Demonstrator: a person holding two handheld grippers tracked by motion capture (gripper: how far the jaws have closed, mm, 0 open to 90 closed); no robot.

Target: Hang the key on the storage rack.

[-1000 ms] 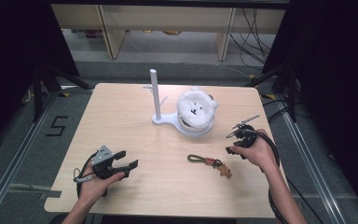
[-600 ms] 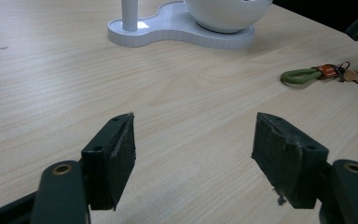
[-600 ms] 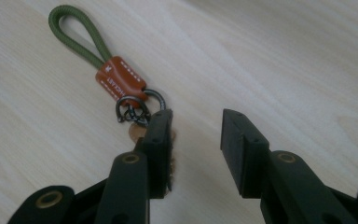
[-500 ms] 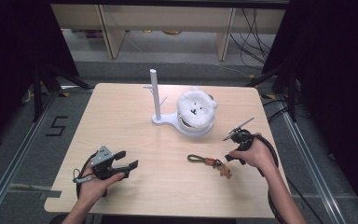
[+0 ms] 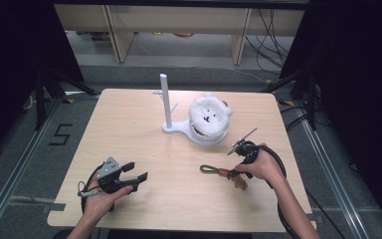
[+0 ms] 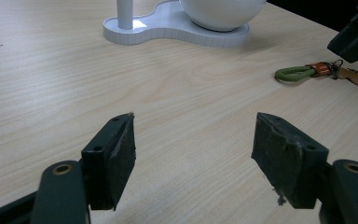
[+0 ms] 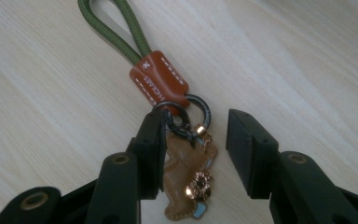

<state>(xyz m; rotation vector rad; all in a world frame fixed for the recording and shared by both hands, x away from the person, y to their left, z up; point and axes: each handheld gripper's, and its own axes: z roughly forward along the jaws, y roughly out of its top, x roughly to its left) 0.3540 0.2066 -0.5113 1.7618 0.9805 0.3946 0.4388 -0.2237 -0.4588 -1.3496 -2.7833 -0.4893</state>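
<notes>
Two risks stand out as the right gripper [image 7: 193, 154] straddles the keychain [image 7: 168, 112] lying near the desk's [image 5: 129, 129] right edge: its jaws, which have just been opening, sit apart around the flat tan charm [image 7: 186, 186] without pressing it, so closing could catch one dark metal ring only, or push the lot across the smooth pale wood. Braided green cord loop [image 7: 116, 28] and stitched brown leather tab would trail limply. Left gripper [image 5: 134, 172] rests released, nothing between its pads, near the front-left corner.
</notes>
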